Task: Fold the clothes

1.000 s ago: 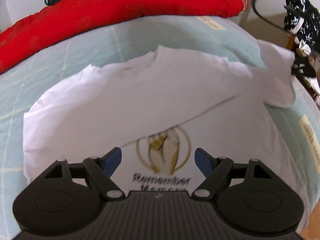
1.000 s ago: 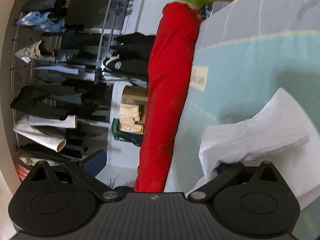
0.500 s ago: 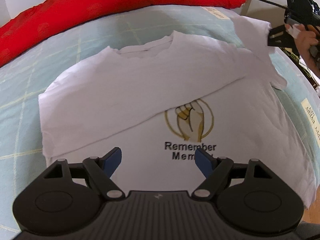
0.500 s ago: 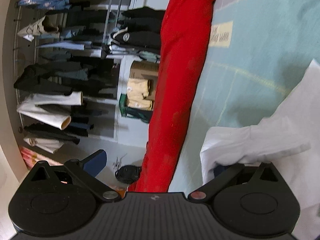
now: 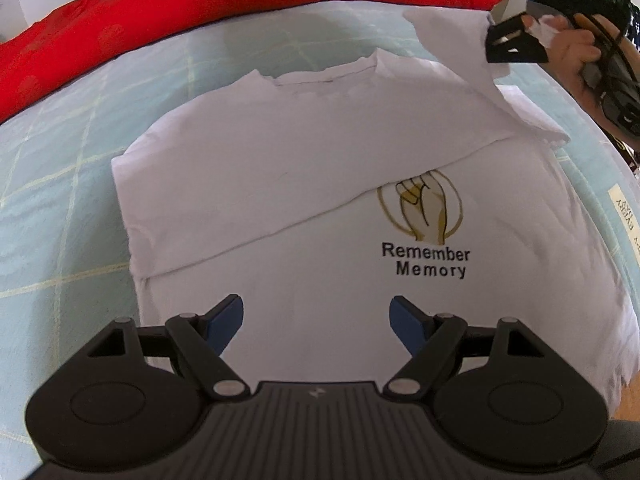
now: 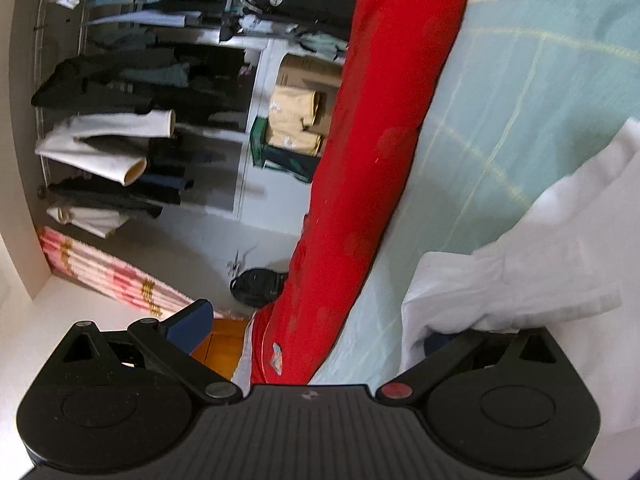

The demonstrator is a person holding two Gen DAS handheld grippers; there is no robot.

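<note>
Bedsheet, pale green, under white T-shirt; left hand-held gripper released, right one's grip unclear.

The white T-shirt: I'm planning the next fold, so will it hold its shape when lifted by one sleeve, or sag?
Likely floppy: the white T-shirt already drapes in soft creases where one side is folded over. The sleeve at the right hand-held gripper hangs limp, so it would probably sag. It looks thin and light, and may drag along the bedsheet.
</note>
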